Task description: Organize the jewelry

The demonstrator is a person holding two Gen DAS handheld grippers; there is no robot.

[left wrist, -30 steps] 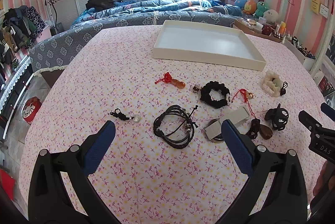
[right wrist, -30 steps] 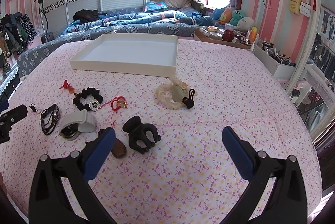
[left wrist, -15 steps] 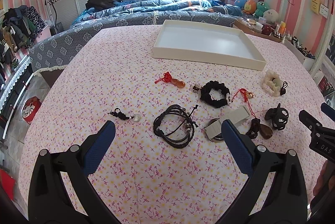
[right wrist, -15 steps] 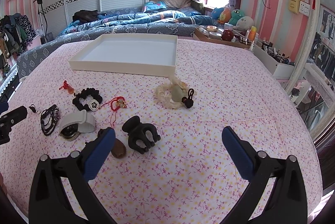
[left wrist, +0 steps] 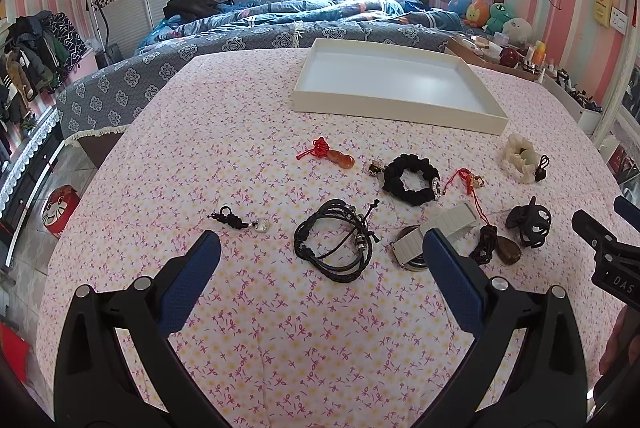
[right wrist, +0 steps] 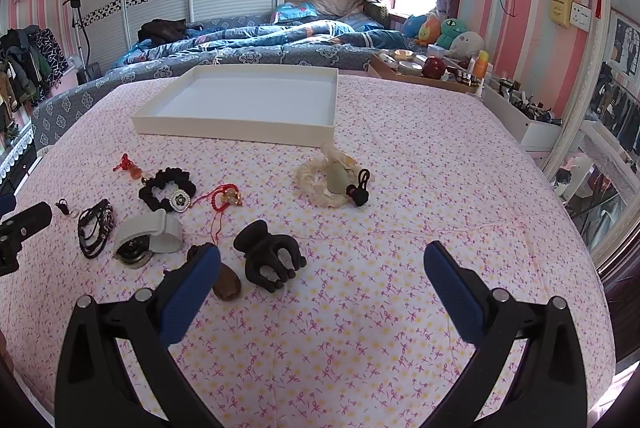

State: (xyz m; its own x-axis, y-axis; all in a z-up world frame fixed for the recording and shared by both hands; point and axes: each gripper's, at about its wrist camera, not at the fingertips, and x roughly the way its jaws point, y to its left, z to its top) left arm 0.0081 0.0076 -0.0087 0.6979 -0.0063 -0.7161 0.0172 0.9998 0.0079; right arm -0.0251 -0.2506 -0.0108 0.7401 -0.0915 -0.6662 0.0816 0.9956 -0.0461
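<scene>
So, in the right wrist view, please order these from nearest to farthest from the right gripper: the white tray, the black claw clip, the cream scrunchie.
From the right gripper:
1. Black claw clip, just ahead, toward its left finger.
2. Cream scrunchie, farther ahead, mid-cloth.
3. White tray, at the far end.

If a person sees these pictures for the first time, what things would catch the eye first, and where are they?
First, the white tray, with nothing in it, lying far back on the pink floral cloth. Next, the jewelry scattered in front of it: a black scrunchie at the middle, coiled black cords nearer the left gripper, and a black claw clip near the right gripper. Both grippers hover open, holding nothing.
</scene>
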